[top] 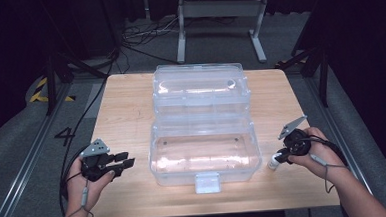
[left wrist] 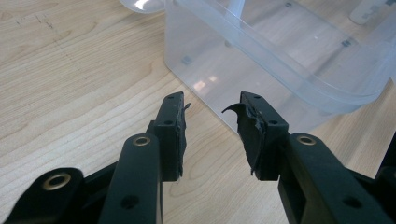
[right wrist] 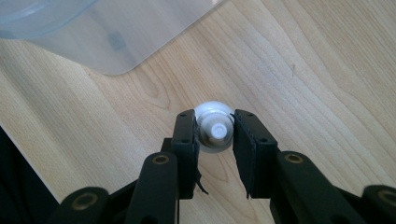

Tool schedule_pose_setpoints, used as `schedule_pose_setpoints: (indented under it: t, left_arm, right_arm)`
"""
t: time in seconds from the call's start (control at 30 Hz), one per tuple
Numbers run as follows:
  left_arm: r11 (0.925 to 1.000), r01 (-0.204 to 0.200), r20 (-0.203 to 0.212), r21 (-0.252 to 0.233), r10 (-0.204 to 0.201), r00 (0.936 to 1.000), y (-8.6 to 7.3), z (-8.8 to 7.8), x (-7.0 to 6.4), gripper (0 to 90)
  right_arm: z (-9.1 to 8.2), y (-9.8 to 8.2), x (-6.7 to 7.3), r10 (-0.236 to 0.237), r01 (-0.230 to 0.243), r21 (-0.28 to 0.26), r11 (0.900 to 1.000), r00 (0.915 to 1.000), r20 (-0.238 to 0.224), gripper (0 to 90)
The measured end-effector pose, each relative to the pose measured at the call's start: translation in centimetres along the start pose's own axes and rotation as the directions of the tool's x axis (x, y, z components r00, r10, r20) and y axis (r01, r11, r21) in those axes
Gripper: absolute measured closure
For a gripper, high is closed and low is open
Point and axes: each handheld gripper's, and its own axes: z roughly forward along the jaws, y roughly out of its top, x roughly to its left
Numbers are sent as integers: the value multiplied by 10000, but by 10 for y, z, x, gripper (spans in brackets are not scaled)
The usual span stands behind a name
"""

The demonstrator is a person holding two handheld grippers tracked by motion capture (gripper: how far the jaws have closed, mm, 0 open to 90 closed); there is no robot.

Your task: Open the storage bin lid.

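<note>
Bottle (right wrist: 214,132) stands on the tabletop (top: 126,107) right of the open box (top: 205,153), gripped snugly by the right gripper (right wrist: 215,140). Lift straight up before swinging over the rim. Left gripper (left wrist: 211,126) rests half-open, empty.

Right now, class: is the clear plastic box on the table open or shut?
Open: the clear plastic box has its lid swung back behind it, and its latch hangs free in front.

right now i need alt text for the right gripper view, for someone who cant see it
Two black jaws of the right gripper close on a small white bottle, seen end-on with its nozzle toward the camera, above a light wooden table. A clear plastic box sits at upper left.
</note>
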Motion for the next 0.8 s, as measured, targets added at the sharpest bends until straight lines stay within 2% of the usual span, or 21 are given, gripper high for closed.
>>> schedule_pose_setpoints:
  t: [0.13, 0.33, 0.8]
  left_arm:
    - [10000, 4, 23, 5, -4, 10000, 0, 0, 0, 624]
    - [10000, 15, 40, -15, -15, 10000, 0, -1, 0, 624]
    - [10000, -12, 69, -57, 13, 10000, 0, -1, 1, 625]
  right_arm:
    - [0, 2, 0, 69, -69, 143, 9999, 10000, 27, 709]
    - [-7, 6, -1, -157, 158, 299, 9994, 9999, -45, 709]
    - [-48, 22, 0, -589, 589, -6, 9983, 9982, 58, 709]
